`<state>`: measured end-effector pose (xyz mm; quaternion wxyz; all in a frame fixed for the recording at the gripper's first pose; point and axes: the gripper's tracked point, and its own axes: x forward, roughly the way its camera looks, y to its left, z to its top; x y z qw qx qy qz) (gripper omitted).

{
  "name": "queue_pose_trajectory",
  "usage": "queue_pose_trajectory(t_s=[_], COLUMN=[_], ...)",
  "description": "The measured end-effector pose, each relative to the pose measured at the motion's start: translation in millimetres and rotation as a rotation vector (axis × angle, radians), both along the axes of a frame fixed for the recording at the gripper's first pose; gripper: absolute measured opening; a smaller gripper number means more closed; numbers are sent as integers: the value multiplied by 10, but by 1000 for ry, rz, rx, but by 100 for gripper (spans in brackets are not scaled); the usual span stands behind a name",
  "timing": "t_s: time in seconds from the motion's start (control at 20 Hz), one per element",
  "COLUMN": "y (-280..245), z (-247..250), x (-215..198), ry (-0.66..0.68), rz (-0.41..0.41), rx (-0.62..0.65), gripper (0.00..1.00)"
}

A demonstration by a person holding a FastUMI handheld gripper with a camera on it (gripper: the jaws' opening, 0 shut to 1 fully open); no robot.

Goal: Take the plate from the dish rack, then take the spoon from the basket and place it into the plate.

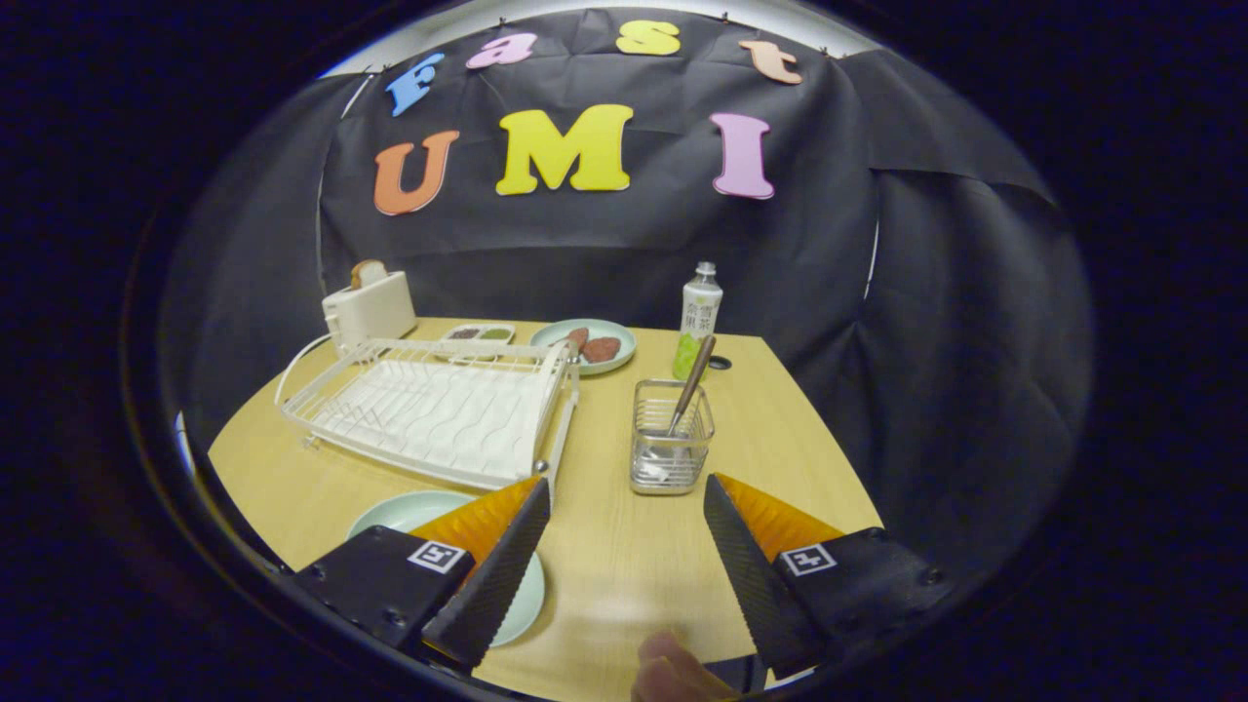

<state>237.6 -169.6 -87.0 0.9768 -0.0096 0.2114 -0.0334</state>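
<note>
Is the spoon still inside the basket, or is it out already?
Inside: the spoon stands leaning in the basket, just beyond the open tongs.

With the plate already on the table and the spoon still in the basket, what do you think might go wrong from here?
1. The spoon leans in a light wire basket; pulling it at an angle might tip or drag the basket.
2. The open gripper must close on a thin handle, which could slip.
3. The bottle stands just behind the basket and could be knocked.
4. The plate lies partly under one finger, so the drop may miss.
</note>
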Motion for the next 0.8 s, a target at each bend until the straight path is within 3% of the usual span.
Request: queue_pose_trajectory(t_s=[0.3,0.6,0.8], y=[-203,-355,-589], z=[70,-36,-18], x=[671,1350,1724], ry=[-81,-78,-71], rz=[8,-13,-81], rx=[23,34,76], gripper=[100,100,100])
